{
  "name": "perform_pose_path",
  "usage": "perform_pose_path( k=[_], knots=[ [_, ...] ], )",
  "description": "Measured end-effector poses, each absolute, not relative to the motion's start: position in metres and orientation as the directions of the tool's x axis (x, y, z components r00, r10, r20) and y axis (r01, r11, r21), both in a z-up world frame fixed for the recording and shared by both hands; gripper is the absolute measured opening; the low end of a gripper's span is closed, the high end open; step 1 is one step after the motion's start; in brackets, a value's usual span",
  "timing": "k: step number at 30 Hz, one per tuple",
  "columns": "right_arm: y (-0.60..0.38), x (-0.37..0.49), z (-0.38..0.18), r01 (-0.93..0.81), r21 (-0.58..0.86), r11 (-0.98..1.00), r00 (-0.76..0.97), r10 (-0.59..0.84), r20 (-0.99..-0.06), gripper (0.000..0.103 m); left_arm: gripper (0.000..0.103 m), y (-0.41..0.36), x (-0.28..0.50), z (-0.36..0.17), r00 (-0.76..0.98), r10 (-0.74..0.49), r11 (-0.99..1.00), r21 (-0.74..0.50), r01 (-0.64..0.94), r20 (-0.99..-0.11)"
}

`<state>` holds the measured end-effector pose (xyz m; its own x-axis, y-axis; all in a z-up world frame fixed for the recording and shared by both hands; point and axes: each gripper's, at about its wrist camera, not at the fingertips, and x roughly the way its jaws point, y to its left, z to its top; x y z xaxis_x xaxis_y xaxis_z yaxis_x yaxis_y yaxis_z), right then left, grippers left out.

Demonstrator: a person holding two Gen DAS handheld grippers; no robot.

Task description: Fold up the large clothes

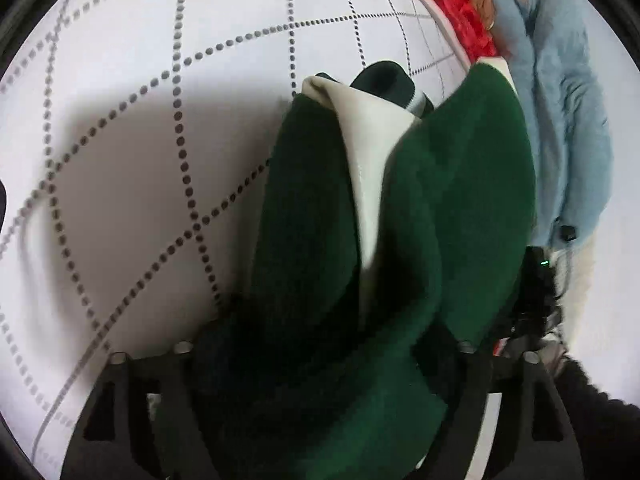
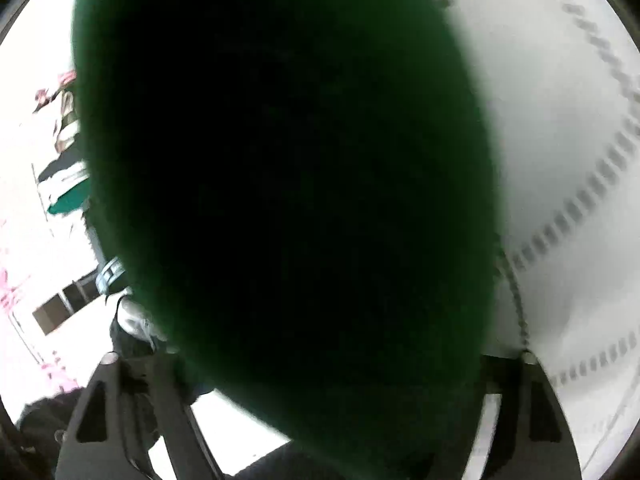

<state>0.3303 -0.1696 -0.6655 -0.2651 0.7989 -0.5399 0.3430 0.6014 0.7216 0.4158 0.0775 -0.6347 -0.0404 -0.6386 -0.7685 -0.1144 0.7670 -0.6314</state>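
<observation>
- Your left gripper (image 1: 320, 364) has the dark green garment (image 1: 400, 208) bunched between its spread jaws (whether the pads press it, you cannot tell); it drapes onto the white dotted-grid surface (image 1: 140, 100).
- Its cream lining (image 1: 372, 152) shows in the fold.
- Your right gripper (image 2: 316, 364): jaws wide, green cloth (image 2: 280, 180) filling the gap; grip unclear.
- A light blue garment (image 1: 560, 120) lies beyond.

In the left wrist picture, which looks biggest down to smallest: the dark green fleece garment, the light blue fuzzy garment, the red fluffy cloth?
As they look, though nearness to the camera inflates the first:
1. dark green fleece garment
2. light blue fuzzy garment
3. red fluffy cloth
</observation>
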Motion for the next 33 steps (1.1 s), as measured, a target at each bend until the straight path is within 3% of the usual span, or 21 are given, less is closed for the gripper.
perform_pose_path(
  k=[1, 2, 3, 5, 6, 7, 10, 13, 20, 27, 33],
  knots=[
    [-0.167, 0.332, -0.667, 0.354, 0.723, 0.593, -0.255, 0.805, -0.536, 0.098, 0.076, 0.076, 0.415, -0.633, -0.033, -0.641, 0.766, -0.636, -0.095, -0.767],
    [-0.165, 0.333, -0.666, 0.357, 0.722, 0.592, -0.242, 0.805, -0.541, 0.098, 0.063, 0.073, 0.413, -0.629, -0.019, -0.638, 0.769, -0.636, -0.064, -0.770],
    [-0.162, 0.333, -0.663, 0.348, 0.728, 0.591, -0.230, 0.806, -0.545, 0.098, 0.038, 0.071, 0.412, -0.625, -0.012, -0.662, 0.748, -0.661, -0.064, -0.749],
    [-0.158, 0.331, -0.656, 0.341, 0.741, 0.578, -0.204, 0.815, -0.542, 0.093, 0.032, 0.063, 0.413, -0.613, 0.001, -0.629, 0.776, -0.629, -0.039, -0.777],
    [-0.156, 0.331, -0.651, 0.350, 0.734, 0.582, -0.190, 0.811, -0.553, 0.080, 0.029, 0.059, 0.413, -0.606, 0.010, -0.610, 0.792, -0.610, -0.020, -0.792],
    [-0.156, 0.331, -0.647, 0.363, 0.736, 0.572, -0.171, 0.817, -0.551, 0.069, 0.028, 0.056, 0.417, -0.601, 0.020, -0.601, 0.799, -0.601, -0.014, -0.799],
    [-0.148, 0.331, -0.626, 0.358, 0.763, 0.539, -0.133, 0.838, -0.530, 0.050, 0.025, 0.056, 0.423, -0.583, 0.034, -0.585, 0.811, -0.586, 0.001, -0.810],
    [-0.138, 0.335, -0.603, 0.356, 0.786, 0.505, -0.102, 0.857, -0.505, 0.042, 0.025, 0.053, 0.433, -0.566, 0.033, -0.571, 0.821, -0.571, 0.025, -0.820],
    [-0.116, 0.365, -0.549, 0.302, 0.834, 0.462, -0.031, 0.879, -0.476, 0.038, 0.025, 0.050, 0.464, -0.517, 0.087, -0.574, 0.818, -0.566, 0.102, -0.814],
    [-0.197, 0.432, -0.497, 0.236, 0.856, 0.461, 0.076, 0.869, -0.489, 0.038, 0.025, 0.020, 0.536, -0.484, 0.143, -0.595, 0.802, -0.571, 0.178, -0.791],
    [-0.269, 0.526, -0.497, 0.232, 0.855, 0.465, 0.131, 0.855, -0.501, 0.038, 0.024, -0.028, 0.607, -0.496, 0.167, -0.596, 0.800, -0.564, 0.207, -0.785]
  ],
)
